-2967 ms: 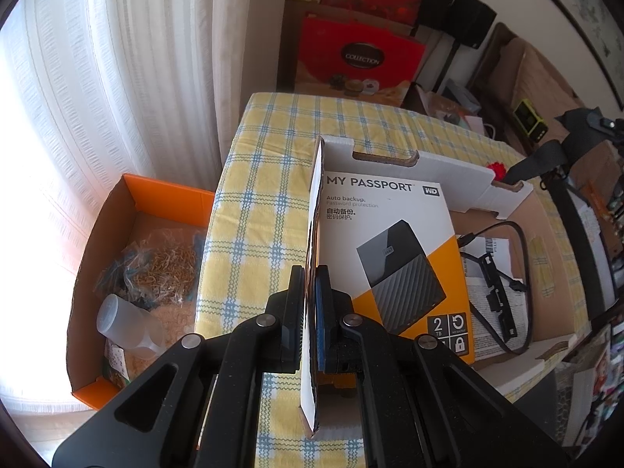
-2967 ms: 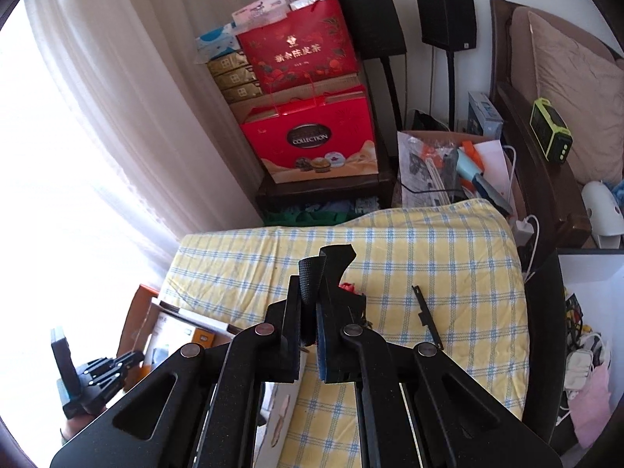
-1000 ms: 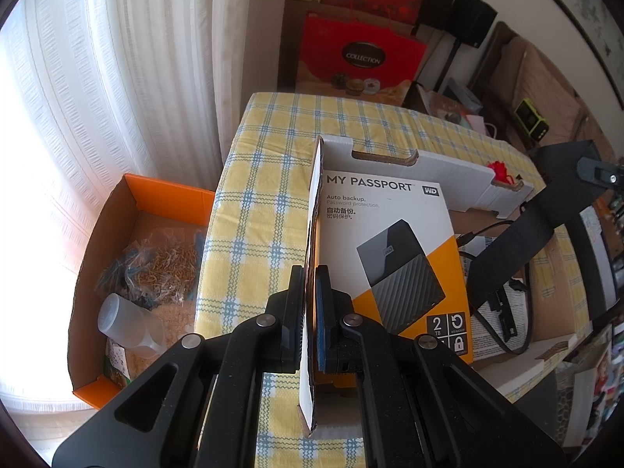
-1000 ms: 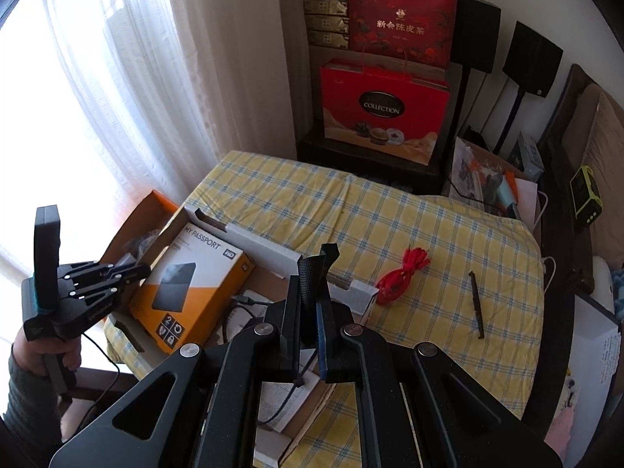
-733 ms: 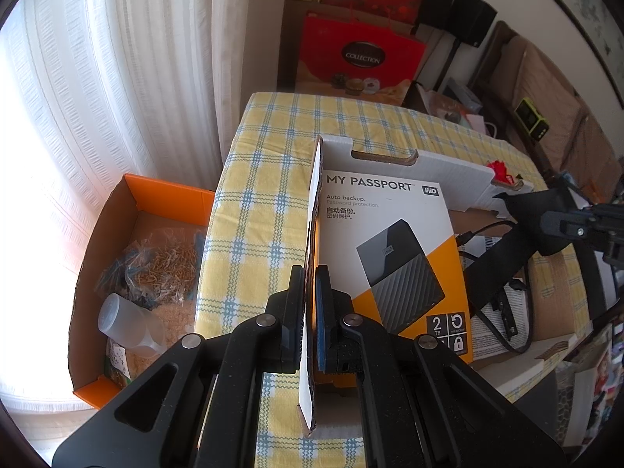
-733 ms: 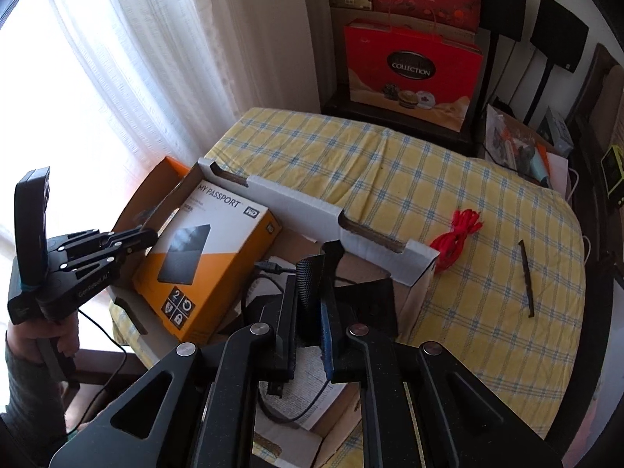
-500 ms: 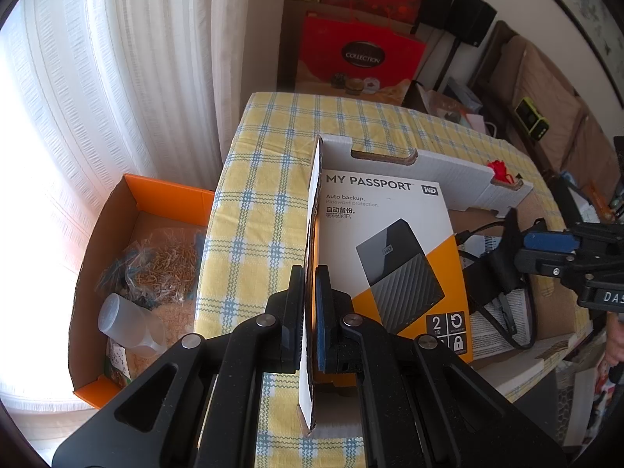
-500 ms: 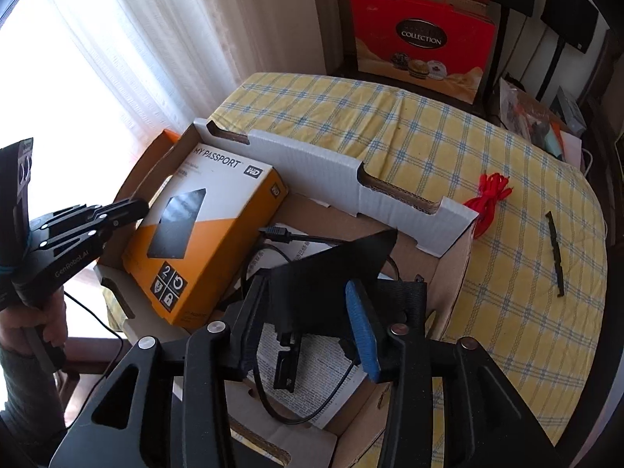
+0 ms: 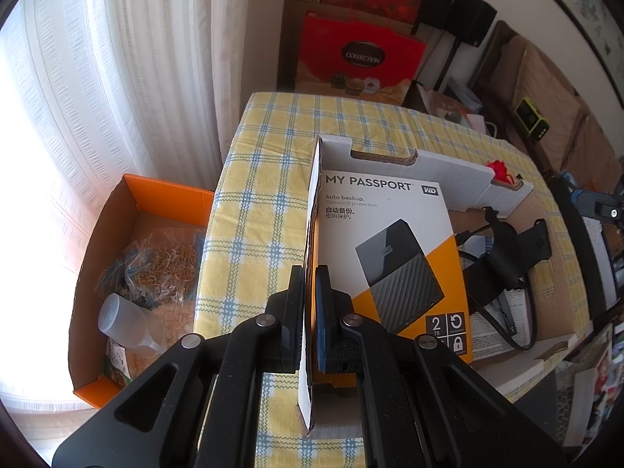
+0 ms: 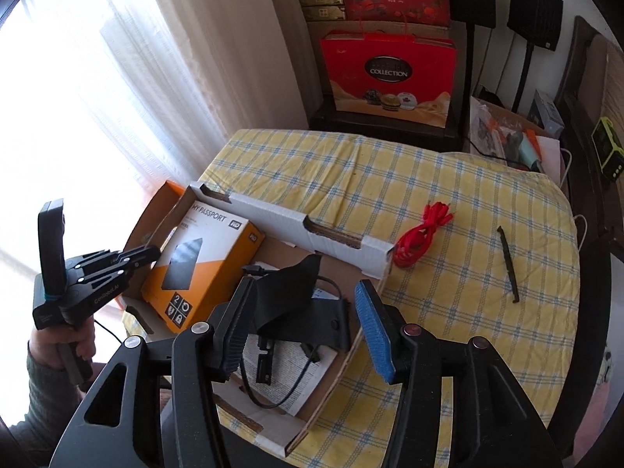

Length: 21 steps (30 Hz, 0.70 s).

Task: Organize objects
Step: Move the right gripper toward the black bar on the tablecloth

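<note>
- At about 8 o'clock in the right wrist view, the left claw (image 10: 150, 251), held by a person's hand (image 10: 62, 345), is clamped on the near left wall of the cardboard box (image 10: 335, 240); in its own view both pads pinch that wall edge-on.
- Inside the box, toward its left end, an orange hard-drive carton (image 10: 202, 269) printed "MY PASSPORT" lies flat.
- To the carton's 3 o'clock, a black pouch (image 10: 300, 296) lies loose in the box over a black cable (image 10: 273, 394) and a printed leaflet (image 10: 284, 374).
- The right claw (image 10: 304, 335) hovers over the pouch at 6 o'clock, its jaws opening; the pouch shows between the pads, which do not press on it.
- Outside the box, at its right end's 1 o'clock, a red cord bundle (image 10: 419, 236) rests on the yellow checked cloth of the worktop (image 10: 390, 179).
- Further toward 3 o'clock, well apart, lies a thin black strip (image 10: 509, 265).
</note>
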Available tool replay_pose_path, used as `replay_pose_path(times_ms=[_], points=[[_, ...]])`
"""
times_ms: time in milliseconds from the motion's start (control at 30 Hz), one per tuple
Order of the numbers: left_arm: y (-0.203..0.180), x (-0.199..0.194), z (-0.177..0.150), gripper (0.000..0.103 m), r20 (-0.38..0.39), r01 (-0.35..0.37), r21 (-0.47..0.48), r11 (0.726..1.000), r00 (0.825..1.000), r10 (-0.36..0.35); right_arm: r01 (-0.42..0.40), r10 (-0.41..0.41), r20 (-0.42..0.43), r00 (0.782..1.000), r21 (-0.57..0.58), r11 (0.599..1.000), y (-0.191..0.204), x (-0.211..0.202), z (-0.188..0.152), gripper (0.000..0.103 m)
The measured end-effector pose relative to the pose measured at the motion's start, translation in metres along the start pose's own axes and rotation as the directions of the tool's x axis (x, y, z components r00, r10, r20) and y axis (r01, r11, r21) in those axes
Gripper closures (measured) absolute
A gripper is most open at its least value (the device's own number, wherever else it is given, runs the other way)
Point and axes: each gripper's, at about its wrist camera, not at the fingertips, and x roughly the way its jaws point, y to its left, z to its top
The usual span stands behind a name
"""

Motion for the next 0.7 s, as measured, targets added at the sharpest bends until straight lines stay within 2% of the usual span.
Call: replay_pose_path(times_ms=[200,500,700], points=[[0.000,0.000,0.000,0.100,0.000,-0.003,0.001,1.000,1.000,0.003,0.111,-0.112,0.010,0.994,0.077,0.991,-0.052,-0.010,0.004,0.049],[0.000,0.000,0.000,0.100,0.001,-0.006,-0.001,1.000,1.000,0.006,0.177,-0.178,-0.012,0.984,0.177,0.968,-0.116,-0.009,0.002,0.049],[-0.001,-0.001,0.000,0.100,0.004,-0.013,-0.001,1.000,1.000,0.013,0.253,-0.248,-0.051,0.967,0.217,0.943,-0.151,0.010,0.001,0.049]])
